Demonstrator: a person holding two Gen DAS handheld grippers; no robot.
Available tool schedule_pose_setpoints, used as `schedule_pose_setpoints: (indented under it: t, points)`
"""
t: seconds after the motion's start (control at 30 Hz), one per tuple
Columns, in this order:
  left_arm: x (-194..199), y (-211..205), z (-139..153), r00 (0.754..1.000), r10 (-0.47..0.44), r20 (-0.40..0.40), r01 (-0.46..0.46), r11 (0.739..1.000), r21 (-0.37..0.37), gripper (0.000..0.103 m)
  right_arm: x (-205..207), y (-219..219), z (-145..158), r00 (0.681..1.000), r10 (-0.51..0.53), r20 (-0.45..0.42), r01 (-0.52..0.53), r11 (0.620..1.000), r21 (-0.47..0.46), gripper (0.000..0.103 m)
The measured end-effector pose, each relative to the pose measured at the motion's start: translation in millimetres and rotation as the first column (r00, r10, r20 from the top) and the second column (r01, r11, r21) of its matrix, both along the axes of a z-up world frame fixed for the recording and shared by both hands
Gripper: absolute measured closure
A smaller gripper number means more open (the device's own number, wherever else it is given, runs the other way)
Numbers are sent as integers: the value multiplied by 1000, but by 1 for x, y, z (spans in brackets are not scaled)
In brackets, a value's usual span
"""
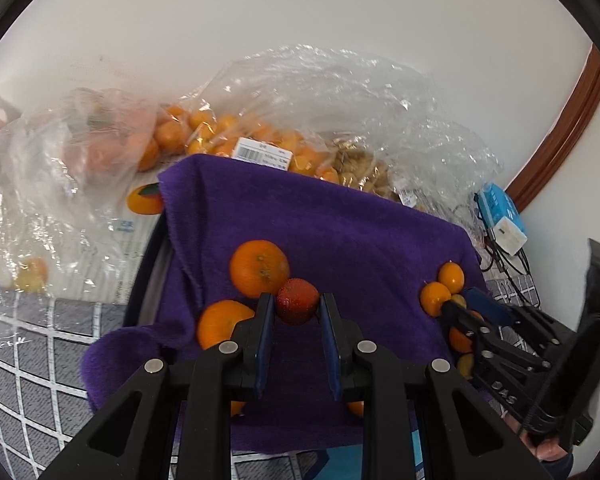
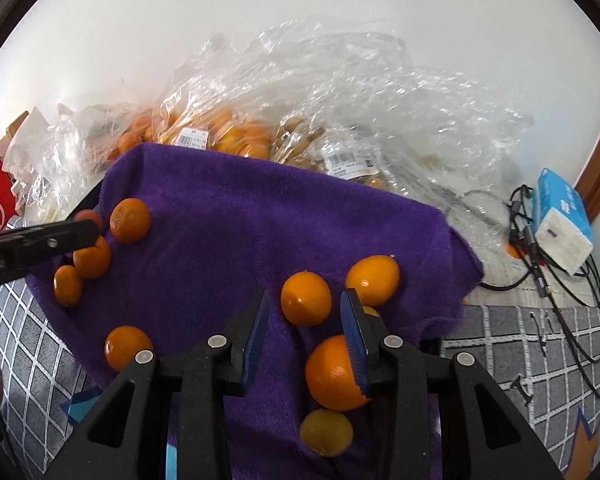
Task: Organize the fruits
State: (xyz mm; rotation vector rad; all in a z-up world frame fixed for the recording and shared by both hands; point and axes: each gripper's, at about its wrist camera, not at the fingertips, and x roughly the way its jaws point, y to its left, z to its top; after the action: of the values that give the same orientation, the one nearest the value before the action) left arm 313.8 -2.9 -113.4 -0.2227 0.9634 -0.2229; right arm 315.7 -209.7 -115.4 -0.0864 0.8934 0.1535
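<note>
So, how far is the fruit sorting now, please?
Two loose groups already lie on the purple cloth: bigger oranges on one side, small ones on the other. In hand: the left gripper is shut on a red fruit; the right gripper stands open over a small one. The bags remain full.

A plain white wall (image 1: 300, 20) fills the far side, evenly lit by soft daylight. At the far right a brown wooden trim (image 1: 560, 128) curves up along it. Near, on both sides, lies a grey covering with a white grid pattern (image 2: 520, 340). On the right, black cables (image 2: 560, 280) trail by a blue and white box (image 2: 564, 228)
</note>
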Motion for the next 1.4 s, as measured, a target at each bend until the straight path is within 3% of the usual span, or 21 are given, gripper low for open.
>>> schedule_pose_setpoints:
  t: [0.5, 0.9, 1.2, 1.3, 1.4]
  points:
    - [13, -28, -19, 998, -44, -49, 49, 992, 116, 81, -9, -29, 0, 996, -83, 11, 83, 996, 32, 66]
    - [18, -29, -31, 995, -47, -93, 59, 990, 127, 81, -12, -26, -5, 996, -85, 7, 85, 996, 33, 66]
    - [-10, -27, 7, 998, -49, -29, 52, 993, 108, 56, -36, -32, 24, 990, -134, 32, 133, 991, 33, 66]
    - [-35, -23, 30, 999, -43, 16, 41, 993, 106, 52, -55, -35, 47, 985, -164, 58, 162, 986, 44, 65]
    - [-66, -18, 53, 996, -6, 90, -4, 994, 110, 38, -76, -37, 65, 978, -189, 86, 186, 982, 44, 65]
